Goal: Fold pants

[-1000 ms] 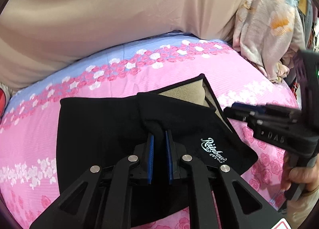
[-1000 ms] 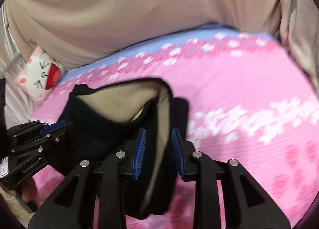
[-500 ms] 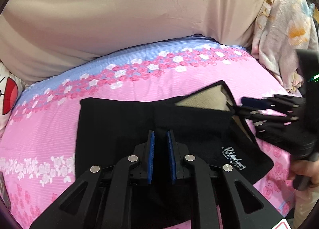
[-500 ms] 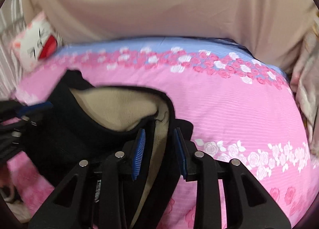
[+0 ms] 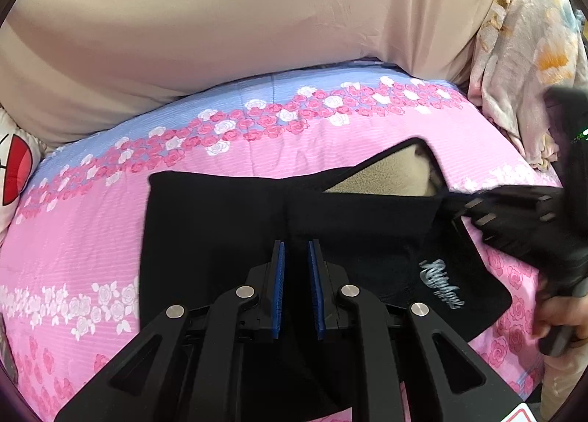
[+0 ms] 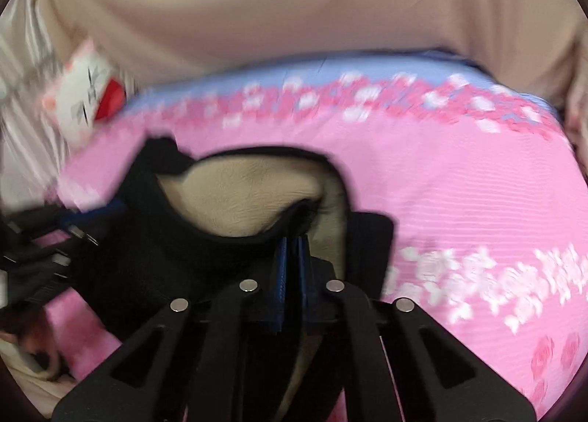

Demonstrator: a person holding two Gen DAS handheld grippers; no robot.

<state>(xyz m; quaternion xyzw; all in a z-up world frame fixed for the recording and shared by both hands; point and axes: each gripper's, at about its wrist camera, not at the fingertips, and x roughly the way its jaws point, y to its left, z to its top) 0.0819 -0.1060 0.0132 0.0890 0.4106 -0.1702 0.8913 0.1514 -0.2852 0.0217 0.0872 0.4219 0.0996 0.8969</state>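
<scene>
Pink bedspread [image 5: 257, 153], right gripper [image 6: 292, 249] jaws just clamped on pants [image 5: 220, 223] waistband, left gripper [image 5: 296, 256] pinching pants.

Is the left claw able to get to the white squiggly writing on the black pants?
Probably yes. The writing lies face up on the pants, just beside the left claw, and nothing covers it. But that claw looks clamped on a fold of the pants, so it would likely have to let go first.

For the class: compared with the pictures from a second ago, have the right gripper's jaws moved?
Yes. The right gripper has just been closing: its blue pads, earlier apart around the waistband of the black pants, now pinch it.
</scene>
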